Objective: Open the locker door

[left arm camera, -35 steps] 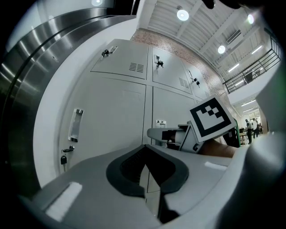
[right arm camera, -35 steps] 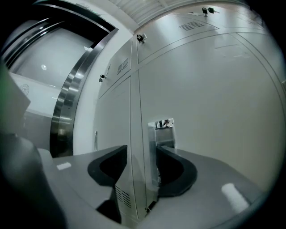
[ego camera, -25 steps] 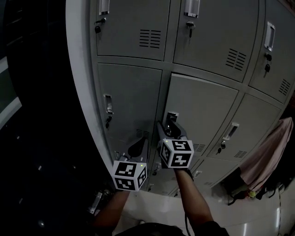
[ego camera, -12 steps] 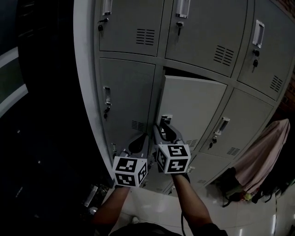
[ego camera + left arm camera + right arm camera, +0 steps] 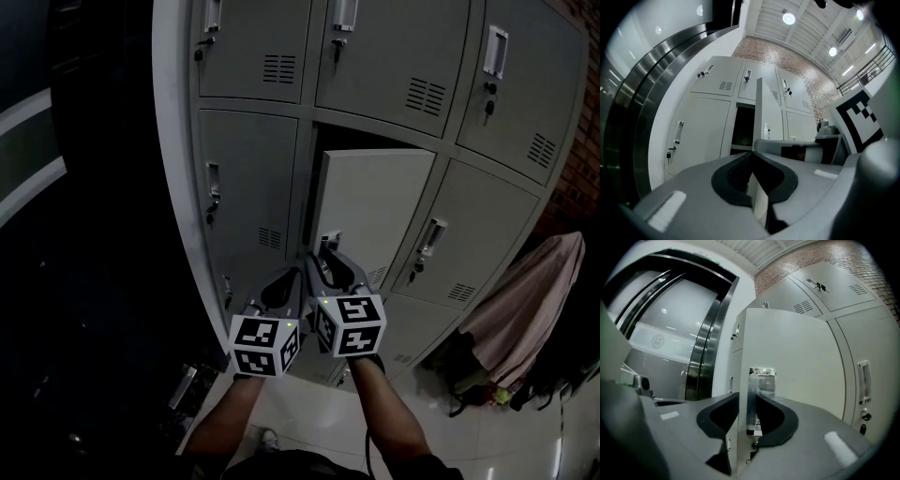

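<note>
The locker door (image 5: 375, 206) sits in the middle row of the locker bank and is swung partly out at its left edge, so a hinge on the right is inferred. The dark compartment (image 5: 312, 187) is exposed beside it. The handle (image 5: 759, 397), long axis vertical, lies at the door's lower left corner. It stands directly between the jaws of the right gripper (image 5: 746, 397), which have just been closing and are clamped on it. The left gripper (image 5: 753, 153) is held just beside, to the left, jaws together and empty. A further pull toward the person is judged necessary. Nothing is seen in the swing path; a pink cloth (image 5: 525, 300) hangs well apart at the right.
</note>
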